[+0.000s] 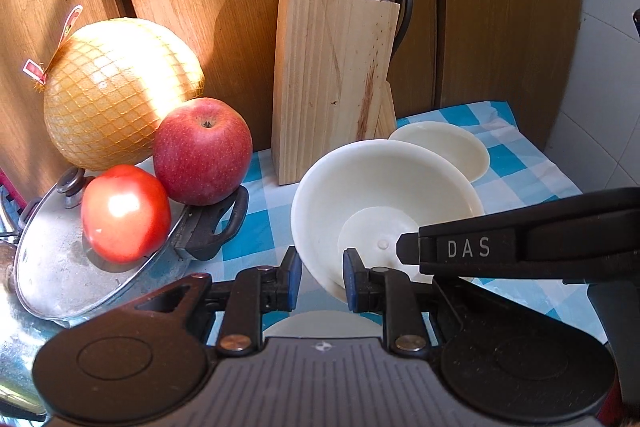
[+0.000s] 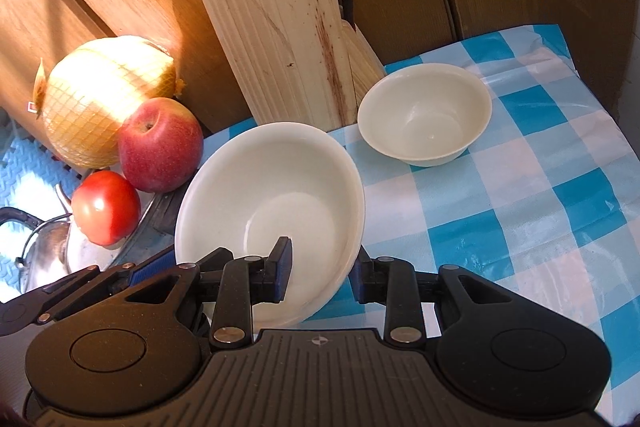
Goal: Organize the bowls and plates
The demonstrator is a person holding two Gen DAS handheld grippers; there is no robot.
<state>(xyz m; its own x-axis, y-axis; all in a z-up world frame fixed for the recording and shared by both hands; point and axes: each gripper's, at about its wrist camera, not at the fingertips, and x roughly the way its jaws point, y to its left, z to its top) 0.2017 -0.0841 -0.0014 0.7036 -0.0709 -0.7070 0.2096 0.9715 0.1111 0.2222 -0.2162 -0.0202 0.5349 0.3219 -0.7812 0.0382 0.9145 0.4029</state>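
Right wrist view: right tongs (image 2: 320, 277) clamp the tilted big bowl's (image 2: 272, 195) near rim at lower centre, left tongs (image 1: 322, 277) pinch its opposite rim, small bowl (image 2: 426, 115) sits upper right on the worktop (image 2: 540, 187), nearer the right hand.

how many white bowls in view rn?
2. The large white bowl is tilted, its rim between both grippers' fingers; the small white bowl sits upright on the blue checked cloth beside the wooden knife block. More may be hidden below.
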